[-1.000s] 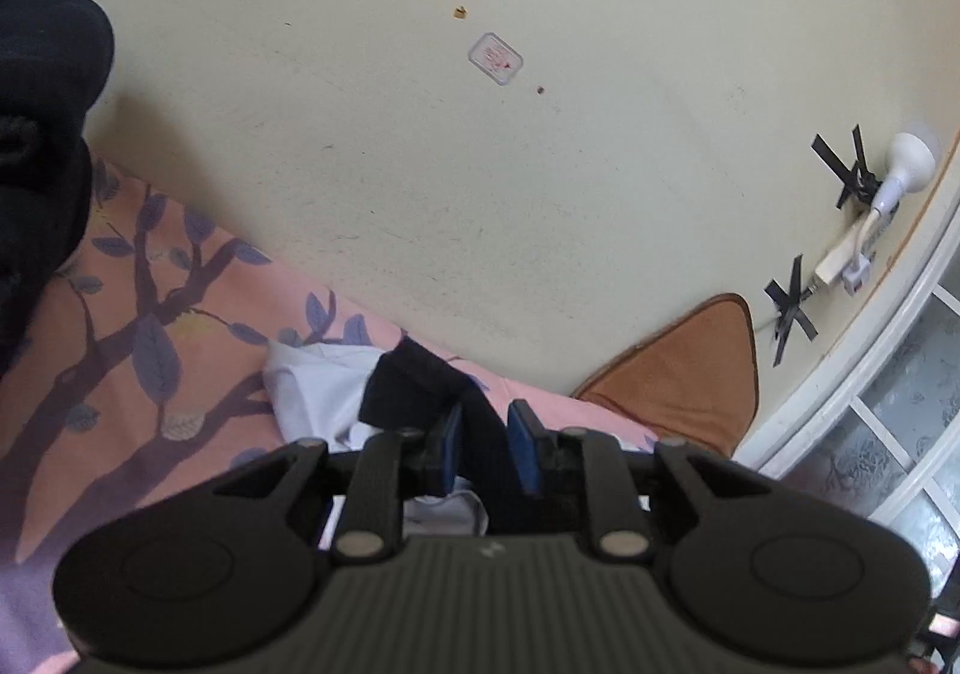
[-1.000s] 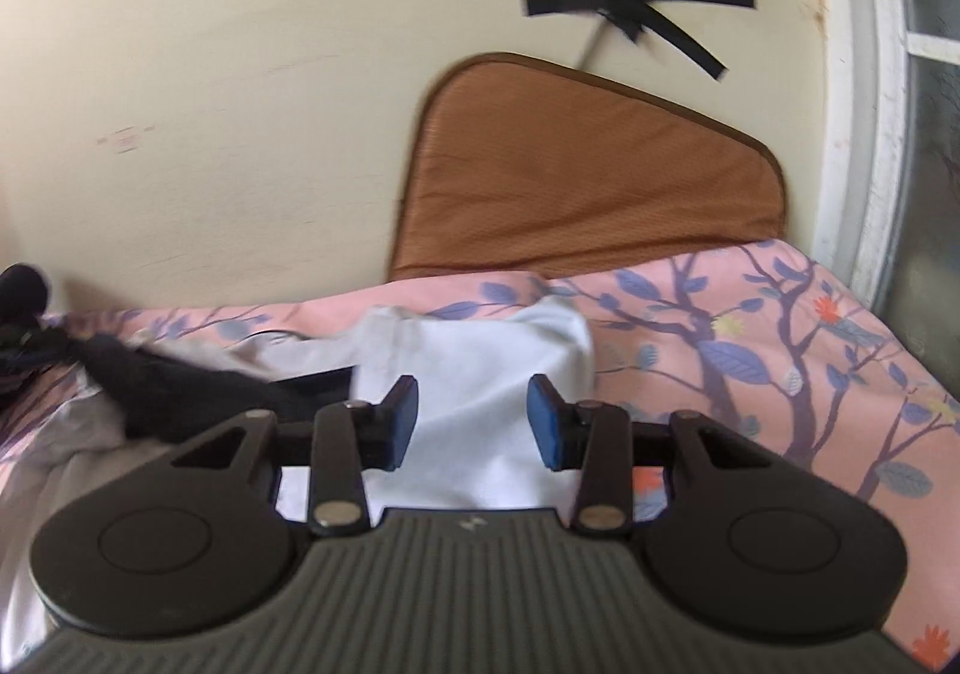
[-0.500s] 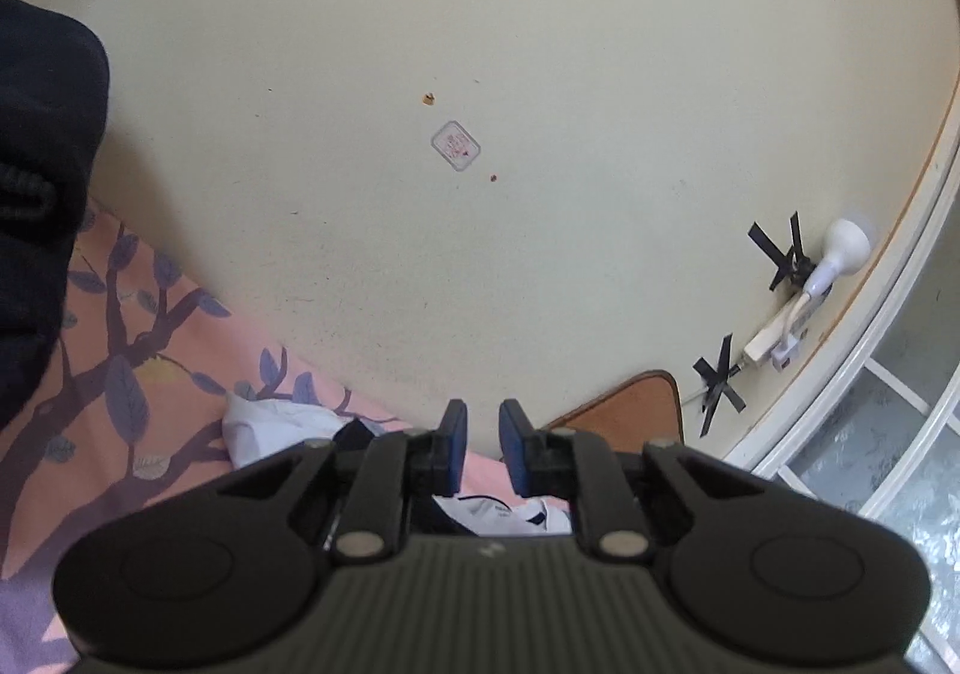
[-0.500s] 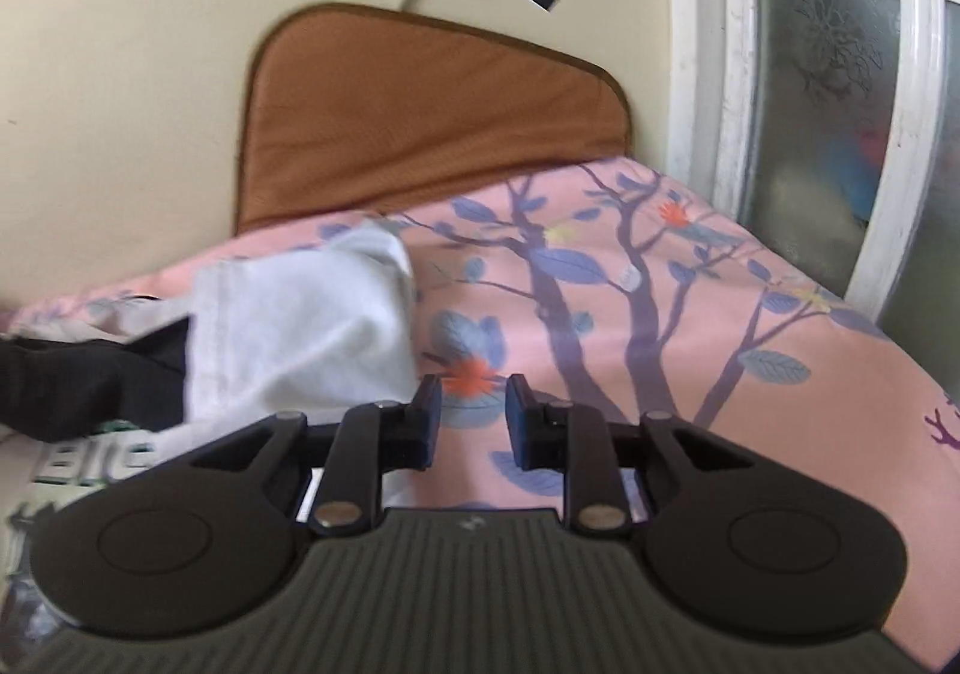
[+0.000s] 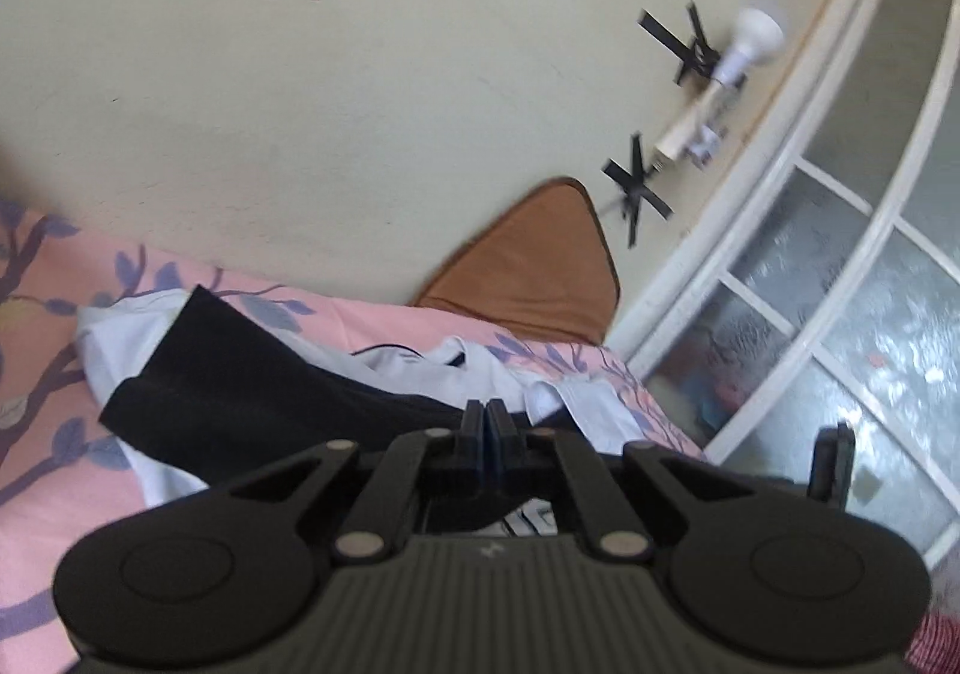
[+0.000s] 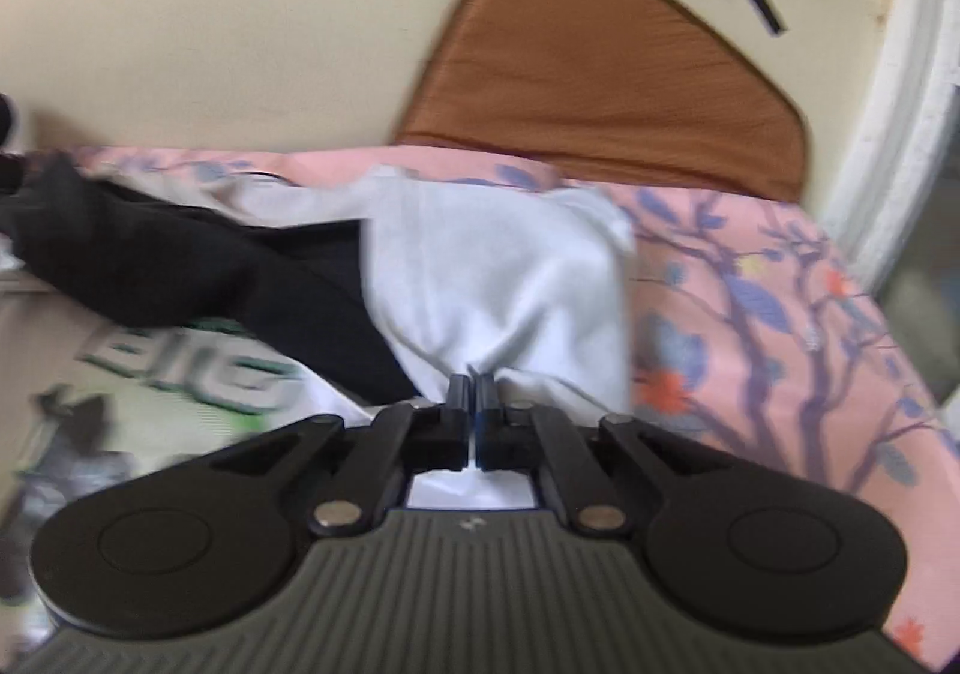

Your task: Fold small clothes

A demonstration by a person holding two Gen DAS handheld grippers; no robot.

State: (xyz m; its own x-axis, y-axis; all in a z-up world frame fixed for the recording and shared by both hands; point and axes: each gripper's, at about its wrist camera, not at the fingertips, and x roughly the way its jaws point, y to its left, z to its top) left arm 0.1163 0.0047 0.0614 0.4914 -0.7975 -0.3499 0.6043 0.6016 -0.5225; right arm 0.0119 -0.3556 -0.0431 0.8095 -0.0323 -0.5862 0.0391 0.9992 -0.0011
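Note:
A white garment (image 6: pixel 498 278) with green print lies crumpled on a pink tree-patterned bedsheet (image 6: pixel 750 314). A black cloth (image 6: pixel 150 266) lies across its left part. My right gripper (image 6: pixel 472 386) is shut on a pinch of the white fabric, whose wrinkles converge at the fingertips. In the left wrist view the black cloth (image 5: pixel 252 374) runs right up to my left gripper (image 5: pixel 487 413). That gripper's jaws are pressed together on the cloth's near edge. The white garment (image 5: pixel 600 404) shows behind it and to its right.
A brown cushion (image 5: pixel 540 266) leans on the cream wall at the bed's far edge and also shows as the cushion (image 6: pixel 600 74). A white-framed frosted window (image 5: pixel 840 284) stands at the right. A bulb (image 5: pixel 753 38) and black tape crosses hang on the wall.
Both grippers went from open to shut. The left view tipped up to the wall, then came back down onto the black cloth. The right view swung right over the sheet, then returned to the white garment.

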